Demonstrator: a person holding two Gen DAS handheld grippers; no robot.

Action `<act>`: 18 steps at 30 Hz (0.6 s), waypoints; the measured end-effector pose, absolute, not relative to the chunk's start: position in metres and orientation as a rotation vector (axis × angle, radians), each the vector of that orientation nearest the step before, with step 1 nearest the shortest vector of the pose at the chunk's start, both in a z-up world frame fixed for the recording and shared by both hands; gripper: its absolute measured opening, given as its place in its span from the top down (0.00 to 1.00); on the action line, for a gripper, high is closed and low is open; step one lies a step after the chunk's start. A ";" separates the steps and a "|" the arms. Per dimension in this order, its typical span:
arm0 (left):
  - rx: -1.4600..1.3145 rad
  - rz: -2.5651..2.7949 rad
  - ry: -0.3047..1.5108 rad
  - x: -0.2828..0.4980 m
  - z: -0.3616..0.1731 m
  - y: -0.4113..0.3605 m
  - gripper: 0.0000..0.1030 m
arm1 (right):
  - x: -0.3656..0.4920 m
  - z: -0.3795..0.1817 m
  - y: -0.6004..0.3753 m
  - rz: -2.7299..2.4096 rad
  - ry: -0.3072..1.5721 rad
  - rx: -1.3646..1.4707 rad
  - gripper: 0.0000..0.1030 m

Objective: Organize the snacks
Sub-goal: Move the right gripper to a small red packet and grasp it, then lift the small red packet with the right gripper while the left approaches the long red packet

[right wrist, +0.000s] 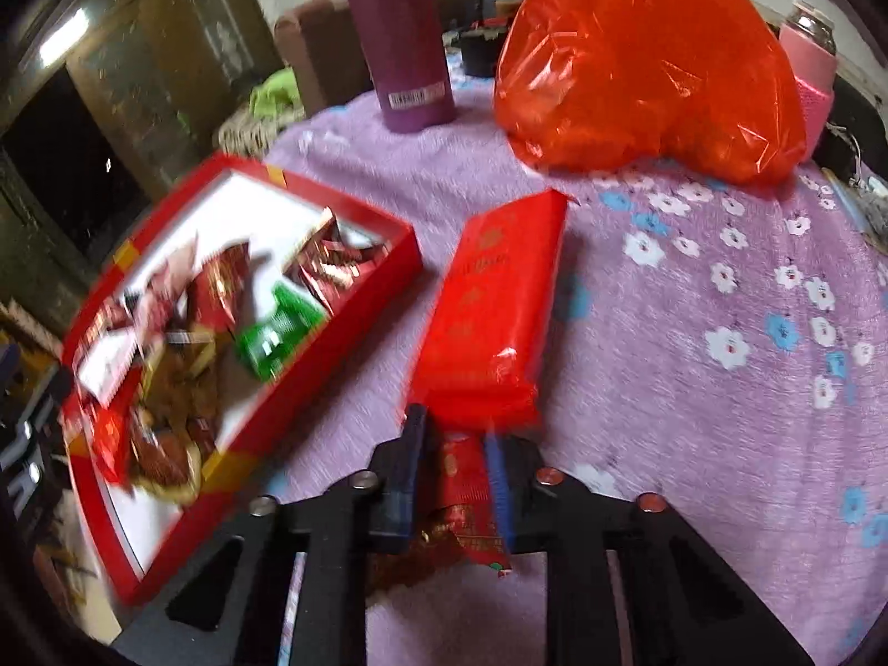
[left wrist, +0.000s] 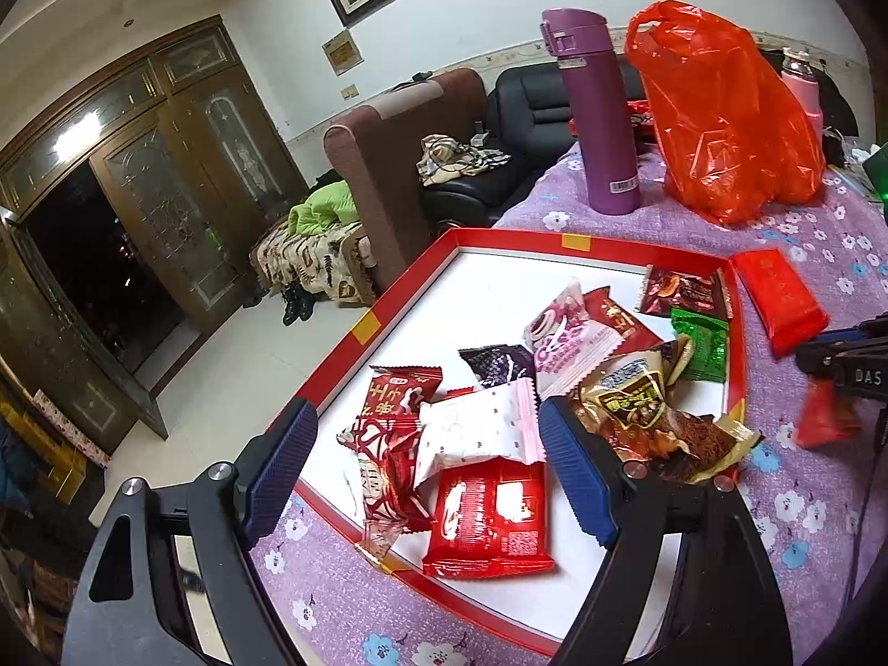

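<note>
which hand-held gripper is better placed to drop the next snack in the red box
Right: the right hand-held gripper is shut on a small red snack packet beside the red box. The left hand-held gripper is open and holds nothing.

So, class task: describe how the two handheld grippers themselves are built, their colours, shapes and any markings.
Both are matte black frames with triangular cut-outs and round silver bolts at the joints. The left gripper has two flat fingers faced with dark blue, finely ribbed pads. The right gripper shows the same black linkage and blue pads. Seen from the left wrist, its body carries white letters "DAS". No cables clearly visible.
</note>
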State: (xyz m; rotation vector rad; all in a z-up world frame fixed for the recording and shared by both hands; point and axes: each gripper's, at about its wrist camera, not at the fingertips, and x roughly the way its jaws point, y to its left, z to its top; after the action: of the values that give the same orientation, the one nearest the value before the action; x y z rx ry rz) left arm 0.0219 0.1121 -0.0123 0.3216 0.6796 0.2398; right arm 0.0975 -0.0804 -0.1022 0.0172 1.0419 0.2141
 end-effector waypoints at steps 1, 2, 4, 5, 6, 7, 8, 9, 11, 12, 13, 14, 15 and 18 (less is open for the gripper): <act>0.325 0.237 0.678 0.021 -0.012 0.111 0.20 | 0.096 -0.102 -0.086 0.211 1.060 -0.002 0.94; 0.328 0.230 0.676 0.021 -0.011 0.108 0.20 | 0.093 -0.102 -0.092 0.221 1.072 0.002 0.97; 0.332 0.210 0.668 0.019 -0.008 0.103 0.20 | 0.088 -0.100 -0.112 0.259 1.103 0.042 0.97; 0.335 0.192 0.661 0.017 -0.006 0.098 0.20 | 0.088 -0.100 -0.120 0.270 1.117 0.053 0.98; 0.339 0.172 0.654 0.016 -0.004 0.093 0.20 | 0.087 -0.099 -0.129 0.266 1.127 0.059 0.98; 0.348 0.139 0.647 0.016 0.000 0.086 0.20 | 0.085 -0.098 -0.144 0.224 1.138 0.065 0.97; 0.356 0.110 0.646 0.016 0.002 0.080 0.20 | 0.084 -0.097 -0.155 0.200 1.148 0.076 0.95; 0.365 0.075 0.648 0.017 0.004 0.072 0.20 | 0.083 -0.096 -0.166 0.194 1.162 0.099 0.89; 0.388 0.019 0.648 0.022 0.009 0.055 0.20 | 0.077 -0.089 -0.189 0.188 1.161 0.173 0.78; 0.397 -0.011 0.653 0.027 0.011 0.047 0.20 | 0.074 -0.085 -0.194 0.198 1.146 0.195 0.76; 0.404 -0.045 0.664 0.033 0.014 0.038 0.20 | 0.072 -0.082 -0.194 0.227 1.146 0.207 0.71; 0.406 -0.074 0.675 0.039 0.016 0.030 0.20 | 0.071 -0.080 -0.190 0.260 1.147 0.210 0.64; 0.406 -0.101 0.687 0.046 0.019 0.022 0.20 | 0.069 -0.077 -0.186 0.291 1.142 0.203 0.58; 0.415 -0.132 0.715 0.072 0.025 -0.001 0.20 | 0.059 -0.071 -0.162 0.380 1.133 0.114 0.45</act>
State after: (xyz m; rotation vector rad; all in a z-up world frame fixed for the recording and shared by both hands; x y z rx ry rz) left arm 0.0719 -0.0005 0.0246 0.4153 0.7155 -0.1317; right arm 0.0591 -0.1622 -0.0708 0.1139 1.1332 0.3799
